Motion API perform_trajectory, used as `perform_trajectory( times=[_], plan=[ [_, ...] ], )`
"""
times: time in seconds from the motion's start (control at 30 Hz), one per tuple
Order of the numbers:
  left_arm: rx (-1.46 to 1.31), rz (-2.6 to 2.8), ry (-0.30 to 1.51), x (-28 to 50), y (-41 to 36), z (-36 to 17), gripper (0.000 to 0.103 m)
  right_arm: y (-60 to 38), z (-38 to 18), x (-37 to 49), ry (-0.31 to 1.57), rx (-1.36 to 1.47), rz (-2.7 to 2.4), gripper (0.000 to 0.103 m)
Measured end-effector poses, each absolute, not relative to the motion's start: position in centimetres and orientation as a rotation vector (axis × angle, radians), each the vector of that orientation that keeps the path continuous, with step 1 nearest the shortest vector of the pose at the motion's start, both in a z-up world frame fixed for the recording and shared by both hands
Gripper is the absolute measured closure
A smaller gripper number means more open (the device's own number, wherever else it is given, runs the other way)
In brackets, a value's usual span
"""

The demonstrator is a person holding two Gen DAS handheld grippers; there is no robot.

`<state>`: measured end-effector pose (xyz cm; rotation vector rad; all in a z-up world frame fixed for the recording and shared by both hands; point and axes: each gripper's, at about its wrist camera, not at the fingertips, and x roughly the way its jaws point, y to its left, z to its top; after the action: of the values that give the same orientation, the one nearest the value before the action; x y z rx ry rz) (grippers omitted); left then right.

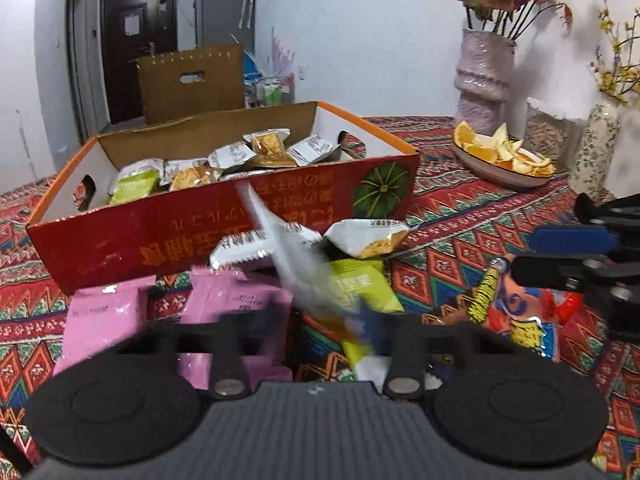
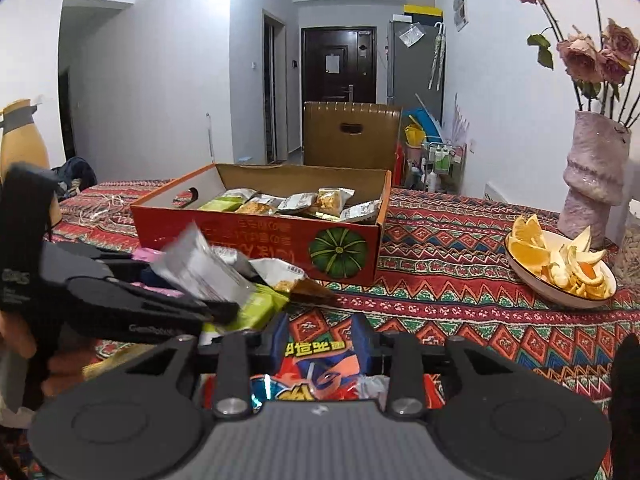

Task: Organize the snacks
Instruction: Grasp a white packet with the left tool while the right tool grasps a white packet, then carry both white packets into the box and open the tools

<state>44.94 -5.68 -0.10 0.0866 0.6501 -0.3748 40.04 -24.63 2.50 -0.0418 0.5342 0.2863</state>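
- Your left gripper (image 2: pixel 218 312) is closed on a silver snack packet (image 2: pixel 200 266); in the left wrist view the packet is motion-blurred and stands up tilted between the fingers, in front of the box wall.
- Your right gripper (image 2: pixel 320 344) has its fingers on either side of a red-and-blue snack bag (image 2: pixel 316 372) that lies on the table. The blue pads (image 2: pixel 362 346) sit at the bag's edges, but you cannot tell whether they are pressing it or only bracketing it.
- The open red cardboard box (image 2: pixel 256 236) sits on the patterned tablecloth (image 2: pixel 460 288) just behind both grippers. It holds several small wrapped snacks (image 2: pixel 298 202), silver, green and clear with yellow contents.
- Loose snacks lie on the cloth in front of the box: two pink packets (image 1: pixel 240 300) at the left, a lime-green packet (image 1: pixel 366 284) under the held silver one, and a silver packet with yellow filling (image 1: pixel 370 236) touching the box's front wall.
- To the right of the box, well apart from it, a shallow bowl of orange pieces and peels (image 2: pixel 560 260) sits near a pink textured vase (image 2: pixel 592 176) of dried roses.
- A brown cardboard panel with a handle slot (image 2: pixel 352 136) stands upright behind the box.
- A yellow jug (image 2: pixel 20 144) stands at the far left in the right wrist view.
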Motion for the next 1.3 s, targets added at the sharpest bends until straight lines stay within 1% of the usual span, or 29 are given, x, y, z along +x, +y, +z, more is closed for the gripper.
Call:
perform_trajectory(
  times=[0.03,0.07,0.27,0.47,0.5,0.53,0.6,0.67,0.7,0.77,0.8,0.83,0.87,0.9,1.0,1.17,1.3],
  plan=[
    [0.059,-0.382,0.661,45.0,-5.3,-0.1,0.084,-24.6,2.4,40.5,0.539,-0.045,0.291,0.07],
    [0.036,-0.382,0.667,45.0,-4.8,0.1,0.086,-24.4,2.4,40.9,0.543,-0.051,0.296,0.07],
    [-0.019,-0.347,0.588,42.8,-1.9,2.3,0.091,-22.0,3.1,43.4,0.532,-0.096,0.37,0.07],
    [-0.081,-0.266,0.524,40.4,2.1,4.0,0.092,-17.1,2.5,46.3,0.553,-0.181,0.492,0.069],
    [-0.087,-0.254,0.523,40.1,2.5,4.2,0.092,-16.2,2.3,46.8,0.557,-0.209,0.509,0.067],
    [-0.093,-0.236,0.522,39.8,3.1,4.2,0.092,-15.2,2.1,47.3,0.551,-0.248,0.523,0.063],
    [-0.102,-0.222,0.522,39.2,3.9,4.3,0.092,-13.5,1.4,48.4,0.553,-0.317,0.531,0.057],
    [-0.111,-0.209,0.519,38.7,4.7,4.4,0.092,-12.0,0.7,49.4,0.575,-0.372,0.533,0.056],
    [-0.117,-0.198,0.52,38.5,5.0,4.4,0.092,-11.5,0.4,49.8,0.578,-0.398,0.53,0.057],
    [-0.13,-0.184,0.533,38.2,5.5,4.3,0.092,-11.0,0.3,50.2,0.575,-0.394,0.524,0.063],
    [-0.136,-0.178,0.535,38.0,5.8,4.2,0.092,-11.0,0.4,50.2,0.582,-0.385,0.529,0.071],
    [-0.139,-0.173,0.535,37.8,6.0,4.2,0.092,-11.0,0.5,50.1,0.595,-0.376,0.539,0.076],
    [-0.141,-0.17,0.536,37.5,6.1,4.2,0.092,-11.0,0.6,50.0,0.603,-0.372,0.544,0.077],
    [-0.144,-0.171,0.537,37.2,6.2,4.1,0.092,-11.2,0.8,49.6,0.597,-0.367,0.54,0.083],
    [-0.145,-0.18,0.532,36.0,6.2,4.5,0.092,-12.1,2.0,47.6,0.556,-0.354,0.516,0.091],
    [-0.142,-0.203,0.515,33.4,5.0,5.4,0.092,-16.1,5.1,42.1,0.487,-0.194,0.512,0.091],
    [-0.139,-0.235,0.514,30.9,3.4,5.9,0.092,-19.2,6.6,36.1,0.439,-0.093,0.484,0.091]
  ],
)
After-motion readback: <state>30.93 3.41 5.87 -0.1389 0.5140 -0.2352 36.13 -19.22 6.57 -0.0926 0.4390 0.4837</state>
